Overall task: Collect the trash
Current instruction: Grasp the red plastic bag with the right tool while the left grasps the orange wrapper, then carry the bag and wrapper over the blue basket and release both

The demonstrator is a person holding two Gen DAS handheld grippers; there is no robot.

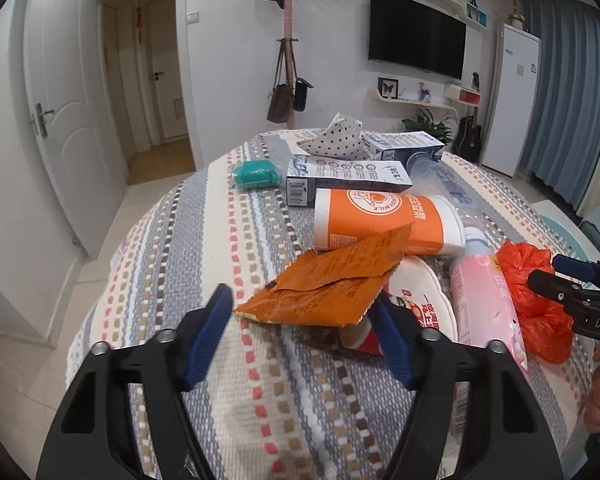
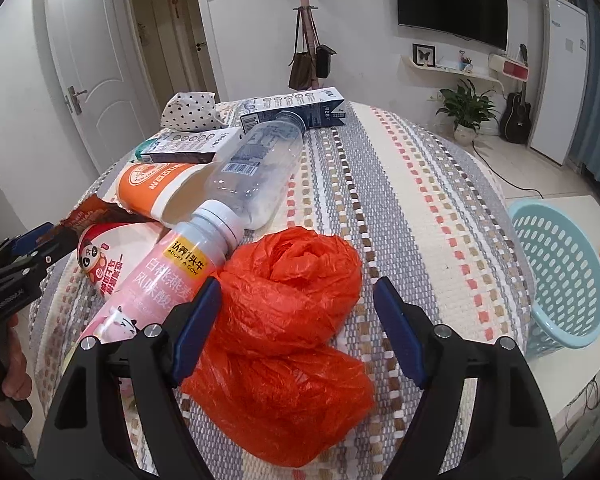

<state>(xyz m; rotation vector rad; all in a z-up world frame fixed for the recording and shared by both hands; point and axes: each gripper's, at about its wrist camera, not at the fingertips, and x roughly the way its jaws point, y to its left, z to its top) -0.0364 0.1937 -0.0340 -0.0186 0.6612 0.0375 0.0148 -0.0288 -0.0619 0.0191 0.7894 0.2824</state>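
table [image 2: 420,184]: striped cloth, trash heaped at one side for pickup | basket [image 2: 560,280]: pale blue, beside table, looks empty, likely the bin | red bag [image 2: 284,320]: between right gripper [image 2: 296,320] jaws, unpinched | orange wrapper [image 1: 328,284]: atop cups, left gripper [image 1: 304,320] jaws spread around its edge

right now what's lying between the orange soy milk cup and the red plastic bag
The pink yogurt drink bottle lies between the orange soy milk cup and the red plastic bag; the right wrist view shows it best.
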